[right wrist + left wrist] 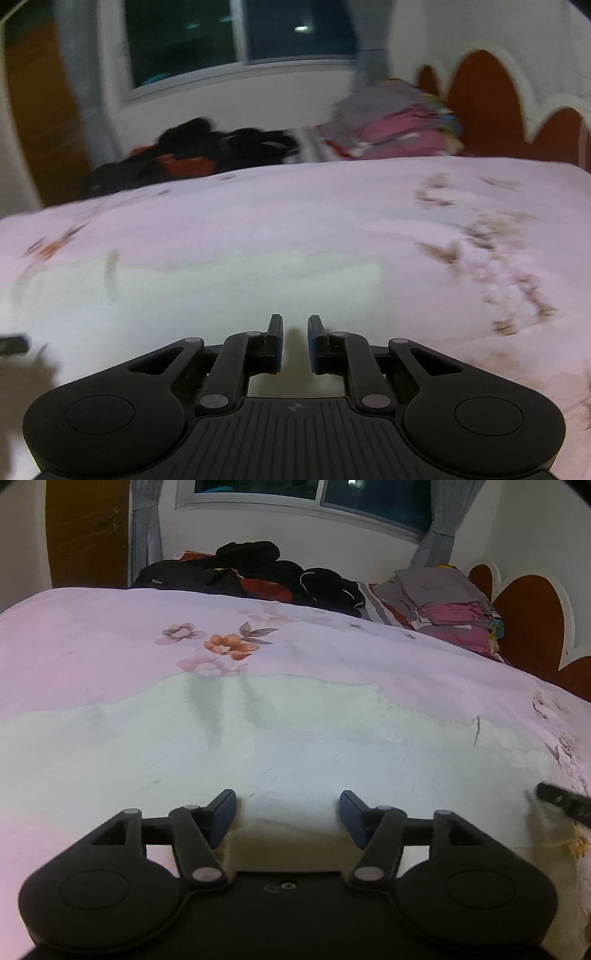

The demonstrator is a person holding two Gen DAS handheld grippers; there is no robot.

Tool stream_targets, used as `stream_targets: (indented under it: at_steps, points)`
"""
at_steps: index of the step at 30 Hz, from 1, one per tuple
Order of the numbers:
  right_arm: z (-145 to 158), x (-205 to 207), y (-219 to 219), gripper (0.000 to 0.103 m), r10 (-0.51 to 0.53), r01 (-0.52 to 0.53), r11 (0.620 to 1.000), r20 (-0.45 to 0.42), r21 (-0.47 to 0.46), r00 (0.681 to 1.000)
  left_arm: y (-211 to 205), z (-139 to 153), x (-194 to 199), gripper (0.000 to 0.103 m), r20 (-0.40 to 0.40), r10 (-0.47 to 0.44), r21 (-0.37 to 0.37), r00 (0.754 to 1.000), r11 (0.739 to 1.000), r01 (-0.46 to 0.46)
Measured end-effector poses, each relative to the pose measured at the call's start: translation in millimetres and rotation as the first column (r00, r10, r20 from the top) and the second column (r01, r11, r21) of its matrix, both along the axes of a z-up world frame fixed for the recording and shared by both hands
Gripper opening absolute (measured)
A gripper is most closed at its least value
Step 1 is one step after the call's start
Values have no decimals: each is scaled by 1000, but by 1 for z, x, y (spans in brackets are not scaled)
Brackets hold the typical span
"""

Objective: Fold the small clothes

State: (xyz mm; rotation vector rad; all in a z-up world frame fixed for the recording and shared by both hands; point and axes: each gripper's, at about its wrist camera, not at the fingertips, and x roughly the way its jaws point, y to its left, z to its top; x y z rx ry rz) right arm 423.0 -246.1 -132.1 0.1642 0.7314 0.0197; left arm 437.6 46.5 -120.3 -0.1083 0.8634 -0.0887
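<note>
A: Task item first. Pale greenish-white cloth [280, 738] lies flat on the bed [92, 635], spread wide across the near part of the pink floral sheet. Two soft creases run down its upper left area.

B: Same cloth [207, 295] in the right wrist view, but blurred; only one dark crease shows at its left. Edges are hard to trace there.

A: Left gripper [288, 814] is over the near edge of the cloth, jaws standing wide apart, nothing between the blue pads [223, 812]. Whether the tips touch the fabric I cannot tell.

B: Right gripper [295, 343] has its jaws narrow, a slim gap left between them, cloth seen below that gap but nothing pinched. At far left of this view a dark tip pokes in, too blurred to read.

A: Left view catches the right gripper's finger [565, 805] at the right margin, just at the cloth's corner.

B: Outward: black clothes heap [258, 572] at the far side of the bed, red fabric mixed in.

A: Folded stack [450, 605], grey over pink, far right beside the scalloped red headboard [532, 620]. Sharp in the left view, smeared in the right.

B: Window [236, 37] with grey curtains behind; dark outside.
</note>
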Motion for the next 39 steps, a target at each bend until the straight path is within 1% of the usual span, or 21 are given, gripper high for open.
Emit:
stream_targets:
  at_steps: [3,5,7,8,9,11,12,16,19,23,28,30,32,34,36,38,39]
  points:
    - [-8,1,25,16,54,-53,999,-37,11,998,16,7,-10,62,-7,25,-6,1000,1000,-25]
    - [-11,2,37,17,70,-70,998,-52,8,996,31,13,-18,62,-3,53,-10,999,999,-53]
    - [-11,0,47,18,86,-85,996,-54,16,995,51,17,-26,62,1,87,-23,996,996,-87]
    - [-9,-1,51,21,92,-91,996,-47,23,995,64,18,-30,62,0,112,-28,994,993,-112]
    - [-5,-3,57,24,101,-100,995,-39,26,994,74,19,-34,62,-2,134,-29,991,991,-134]
    - [2,-4,68,45,121,-120,992,-16,25,993,98,20,-42,62,-8,183,-31,983,983,-184]
    - [5,-5,74,46,131,-131,991,-3,22,991,110,20,-47,62,-13,210,-32,978,977,-211]
    - [15,-6,103,46,177,-178,984,31,33,984,159,18,-62,60,-30,310,-43,950,949,-311]
    - [18,-3,128,46,222,-223,974,35,34,974,194,15,-71,56,-46,382,-63,923,921,-385]
    - [18,2,159,46,262,-263,964,34,43,965,237,13,-75,56,-50,475,-96,878,873,-478]
    - [23,10,186,46,289,-291,954,37,69,957,281,11,-70,56,-48,564,-119,824,816,-565]
    - [25,13,193,46,292,-294,953,38,72,956,295,7,-65,51,-54,590,-130,806,796,-592]
    - [22,18,198,46,291,-292,954,31,67,956,307,1,-57,44,-74,600,-167,796,780,-603]
    - [14,23,203,46,285,-285,957,8,60,959,315,-5,-52,41,-69,611,-201,788,765,-611]
    - [5,28,206,46,273,-271,960,-19,67,962,317,-7,-45,38,-51,618,-215,785,760,-613]
    - [-2,31,207,46,264,-262,963,-34,69,964,316,-8,-38,27,-33,620,-211,784,762,-612]
    - [-4,32,208,46,260,-257,964,-37,67,965,316,-9,-36,25,-28,622,-210,783,762,-612]
